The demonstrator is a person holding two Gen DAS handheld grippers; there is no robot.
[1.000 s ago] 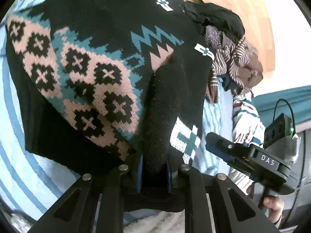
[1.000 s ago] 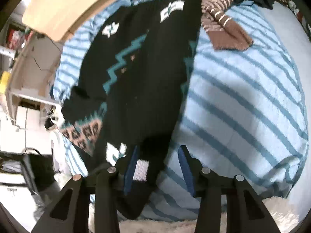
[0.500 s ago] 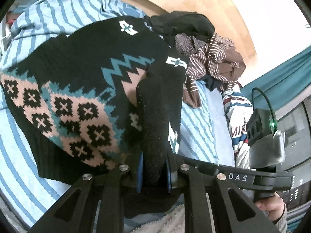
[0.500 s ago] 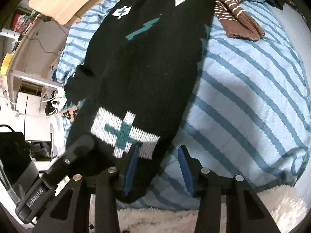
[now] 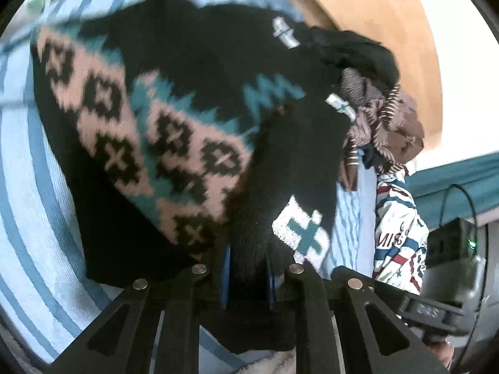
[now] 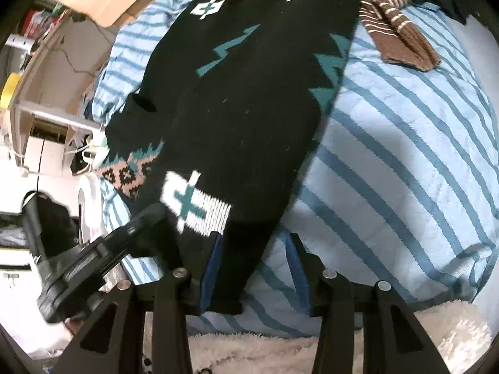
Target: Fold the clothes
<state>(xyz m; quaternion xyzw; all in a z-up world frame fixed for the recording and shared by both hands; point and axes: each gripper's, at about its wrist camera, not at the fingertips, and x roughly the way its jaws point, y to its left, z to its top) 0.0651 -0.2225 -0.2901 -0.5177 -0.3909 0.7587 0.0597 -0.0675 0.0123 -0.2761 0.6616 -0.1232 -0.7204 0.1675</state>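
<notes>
Pinched black sleeve (image 5: 249, 243) in left gripper (image 5: 248, 274); right gripper (image 6: 255, 268) spread, unclamped; best laid flat toward twelve o'clock across patterned sweater (image 6: 243, 99).

Blue-striped bed (image 6: 405, 143) carries black patterned sweater (image 6: 249, 99), brown striped garment (image 6: 399, 31), clothes pile (image 5: 383, 118).

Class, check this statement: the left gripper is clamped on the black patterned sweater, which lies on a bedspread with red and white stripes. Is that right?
Not quite. The bedspread is light blue with darker blue stripes, not red and white, as the right wrist view shows clearly. The rest holds: the left gripper is clamped on the black patterned sweater, which lies on that bedspread.
</notes>
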